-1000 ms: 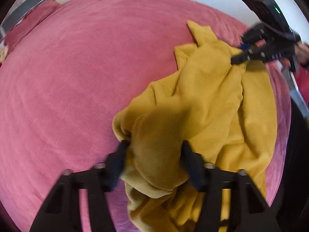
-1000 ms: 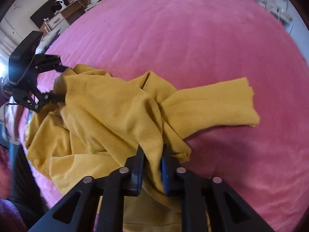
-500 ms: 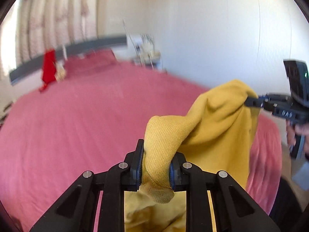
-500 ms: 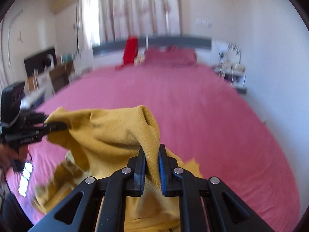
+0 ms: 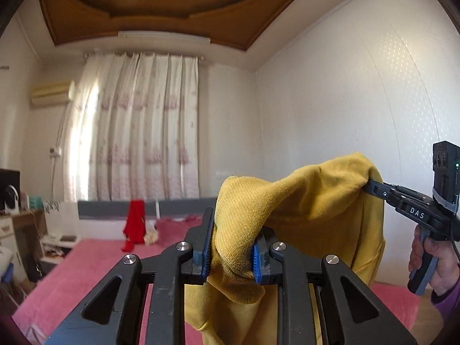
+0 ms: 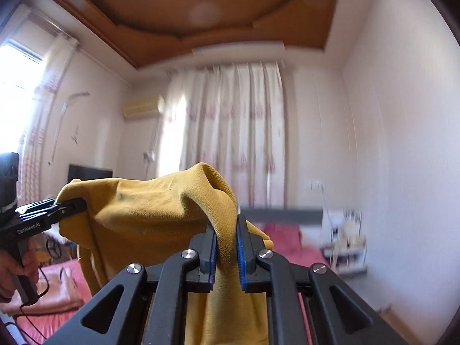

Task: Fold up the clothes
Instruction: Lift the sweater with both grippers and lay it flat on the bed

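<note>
A mustard-yellow knit garment hangs in the air between both grippers, high above the pink bed. My left gripper is shut on a thick bunch of its ribbed edge. In the right wrist view my right gripper is shut on another fold of the yellow garment. Each view shows the other gripper pinching the cloth's far end: the right gripper at the right edge, the left gripper at the left edge. The garment's lower part drops out of sight below the fingers.
A grey headboard with a red cloth stands at the bed's far end, white curtains behind it. A desk with clutter is on the left, a small shelf by the right wall. A hand grips the right handle.
Both grippers rose from the bed and tilted from pointing down to roughly level, lifting the yellow garment off the bedspread. The left jaws closed onto the cloth.
</note>
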The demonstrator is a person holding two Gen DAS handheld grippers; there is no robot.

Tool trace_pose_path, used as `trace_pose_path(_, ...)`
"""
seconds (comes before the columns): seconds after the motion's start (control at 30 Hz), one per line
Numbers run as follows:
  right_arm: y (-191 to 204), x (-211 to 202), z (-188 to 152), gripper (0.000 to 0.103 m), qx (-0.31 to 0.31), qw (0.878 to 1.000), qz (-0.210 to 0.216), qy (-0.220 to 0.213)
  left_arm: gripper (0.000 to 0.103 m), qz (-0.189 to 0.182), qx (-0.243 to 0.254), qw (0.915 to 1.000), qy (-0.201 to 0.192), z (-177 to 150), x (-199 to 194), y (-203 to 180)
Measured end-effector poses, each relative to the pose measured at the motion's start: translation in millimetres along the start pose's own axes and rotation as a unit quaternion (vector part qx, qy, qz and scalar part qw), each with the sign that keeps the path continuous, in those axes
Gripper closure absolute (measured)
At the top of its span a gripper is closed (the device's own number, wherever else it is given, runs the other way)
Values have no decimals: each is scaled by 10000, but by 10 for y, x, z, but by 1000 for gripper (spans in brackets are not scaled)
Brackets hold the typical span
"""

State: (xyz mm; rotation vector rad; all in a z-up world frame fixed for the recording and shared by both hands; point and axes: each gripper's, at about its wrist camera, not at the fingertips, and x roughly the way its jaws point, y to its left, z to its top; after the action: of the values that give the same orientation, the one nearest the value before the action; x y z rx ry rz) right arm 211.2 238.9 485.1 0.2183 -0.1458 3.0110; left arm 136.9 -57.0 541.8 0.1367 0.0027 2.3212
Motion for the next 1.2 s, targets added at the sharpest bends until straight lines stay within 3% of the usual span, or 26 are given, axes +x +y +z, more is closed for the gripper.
trace_pose_path(0.17,234,-456,292,93,-70,9992,75,-391,78,81,220,9996,-167,326,-579,-151)
trace_pose_path(0.37,294,-705,196,93,67,9995,263,-130,77,8,277,9996,48,172,-704,-276)
trace_pose_path(0.53,167,-287,-141,93,184,9982,416,398,75,184,321,9983,456,-133,-499,-137)
trace_pose_path(0.7,109,616,-681,92,307,9920,494,1124,74,546,93,9915,1180,-784,285,235)
trace_pose_path(0.83,95,1631,-1427,90,329,9782,331,2022,65,994,138,9730,2077,-1692,1252,494)
trace_pose_path(0.87,84,1894,-1658,90,345,9727,265,2281,58,1099,150,9667,2308,-1930,1498,567)
trace_pose_path(0.93,43,2433,-2269,78,448,9536,176,2972,55,1220,115,9508,2844,-2436,1960,629)
trace_pose_path(1.0,-8,2854,-2831,78,482,9287,206,3672,55,1198,-70,9313,3439,-2972,2253,692)
trace_pose_path(1.07,-59,3047,-3373,78,495,9041,195,4239,55,1172,-261,9093,3983,-3489,2514,743)
trace_pose_path(1.2,-356,2862,-3882,78,1168,8806,281,4583,54,985,-685,8968,4259,-4016,2400,609)
